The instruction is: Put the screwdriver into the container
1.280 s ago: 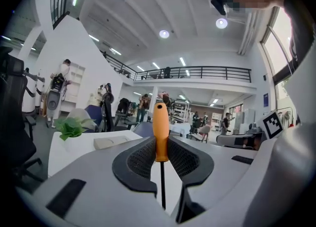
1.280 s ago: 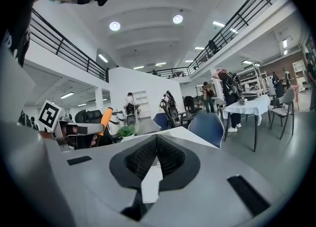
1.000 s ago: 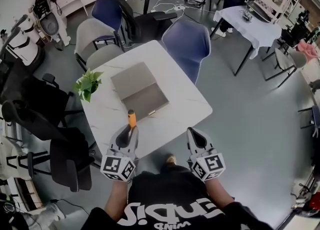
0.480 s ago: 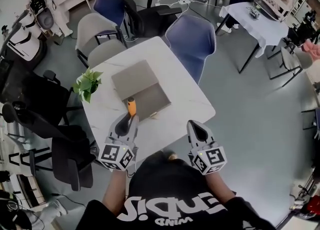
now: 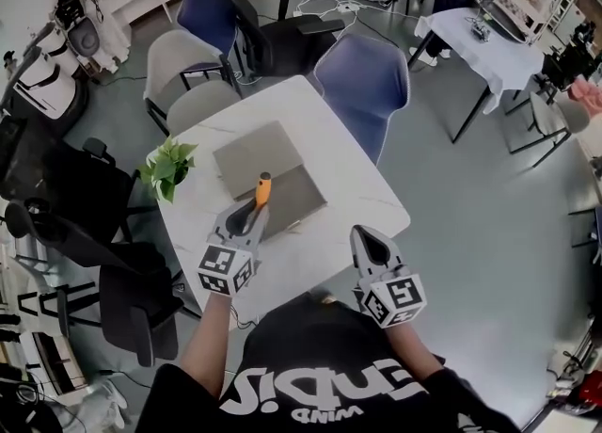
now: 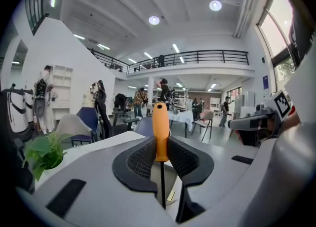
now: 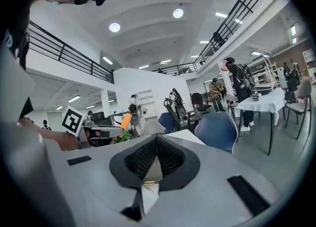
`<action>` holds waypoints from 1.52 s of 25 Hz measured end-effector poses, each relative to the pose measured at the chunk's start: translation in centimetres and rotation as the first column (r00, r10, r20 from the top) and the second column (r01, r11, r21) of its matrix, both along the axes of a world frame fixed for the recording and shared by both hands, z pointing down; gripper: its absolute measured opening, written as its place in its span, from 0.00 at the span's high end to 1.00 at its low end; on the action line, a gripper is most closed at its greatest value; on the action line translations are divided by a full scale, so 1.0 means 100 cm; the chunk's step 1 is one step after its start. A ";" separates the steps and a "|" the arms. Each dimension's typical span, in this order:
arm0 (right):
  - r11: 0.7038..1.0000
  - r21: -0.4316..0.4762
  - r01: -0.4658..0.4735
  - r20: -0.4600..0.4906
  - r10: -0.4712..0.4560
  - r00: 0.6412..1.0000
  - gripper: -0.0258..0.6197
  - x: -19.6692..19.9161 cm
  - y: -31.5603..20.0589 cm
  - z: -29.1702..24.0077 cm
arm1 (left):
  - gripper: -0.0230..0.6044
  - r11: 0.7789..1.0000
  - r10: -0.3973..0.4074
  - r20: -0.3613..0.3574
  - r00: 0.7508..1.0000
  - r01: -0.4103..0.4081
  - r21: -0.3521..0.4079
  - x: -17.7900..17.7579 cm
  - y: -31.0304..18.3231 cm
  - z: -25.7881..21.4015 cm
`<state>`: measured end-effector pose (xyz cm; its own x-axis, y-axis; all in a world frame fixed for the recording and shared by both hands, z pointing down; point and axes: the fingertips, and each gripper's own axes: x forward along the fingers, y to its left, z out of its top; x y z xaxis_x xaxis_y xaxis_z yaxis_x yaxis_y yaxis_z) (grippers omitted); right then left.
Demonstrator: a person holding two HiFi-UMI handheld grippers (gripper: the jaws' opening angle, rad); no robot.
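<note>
An orange-handled screwdriver is clamped in my left gripper, handle pointing away from me. In the head view the handle is over the near part of the grey open container on the white table. In the left gripper view the orange handle stands up between the black pads, and the thin shaft runs down behind them. My right gripper hovers at the table's near right edge, shut with nothing in it. Its closed jaws show in the right gripper view.
A small green plant stands at the table's left edge. A blue chair is behind the table, grey chairs are at the back left, and black office chairs crowd the left side. People stand far off.
My left gripper has moved forward and slightly right with the screwdriver, so the handle now lies over the container. The right gripper has barely moved.
</note>
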<state>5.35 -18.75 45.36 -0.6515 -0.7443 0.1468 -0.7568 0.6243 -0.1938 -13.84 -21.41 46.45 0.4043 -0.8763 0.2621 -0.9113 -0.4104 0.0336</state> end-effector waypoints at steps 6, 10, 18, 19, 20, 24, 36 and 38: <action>1.000 0.000 0.024 -0.009 -0.024 1.000 0.94 -0.014 -0.002 0.001 | 0.83 0.995 0.067 0.057 0.996 -0.062 -0.075 0.002 -0.025 0.043; 1.000 -0.005 0.017 -0.017 -0.017 1.000 0.94 -0.014 -0.002 0.003 | 0.83 0.988 0.106 0.094 0.990 -0.094 -0.123 0.003 -0.039 0.072; 0.999 -0.031 -0.030 -0.032 0.029 0.999 0.94 -0.002 -0.006 0.012 | 0.83 0.965 0.174 0.156 0.972 -0.136 -0.225 0.009 -0.062 0.127; 0.999 -0.033 -0.035 -0.033 0.034 0.999 0.94 -0.001 -0.007 0.012 | 0.83 0.961 0.182 0.160 0.970 -0.141 -0.237 0.010 -0.065 0.132; 0.999 -0.035 -0.040 -0.035 0.039 0.999 0.94 0.000 -0.008 0.012 | 0.83 0.957 0.190 0.163 0.968 -0.146 -0.250 0.012 -0.068 0.138; 0.997 -0.045 -0.056 -0.041 0.054 0.998 0.94 0.003 -0.012 0.014 | 0.83 0.938 0.218 0.179 0.959 -0.156 -0.309 0.016 -0.074 0.161; 0.996 -0.070 -0.053 -0.052 0.049 0.997 0.94 -0.005 -0.021 0.023 | 0.83 0.889 0.305 0.251 0.919 -0.180 -0.421 0.020 -0.079 0.208; 0.996 -0.075 -0.051 -0.055 0.047 0.997 0.94 -0.007 -0.021 0.024 | 0.83 0.880 0.310 0.256 0.916 -0.174 -0.443 0.019 -0.077 0.216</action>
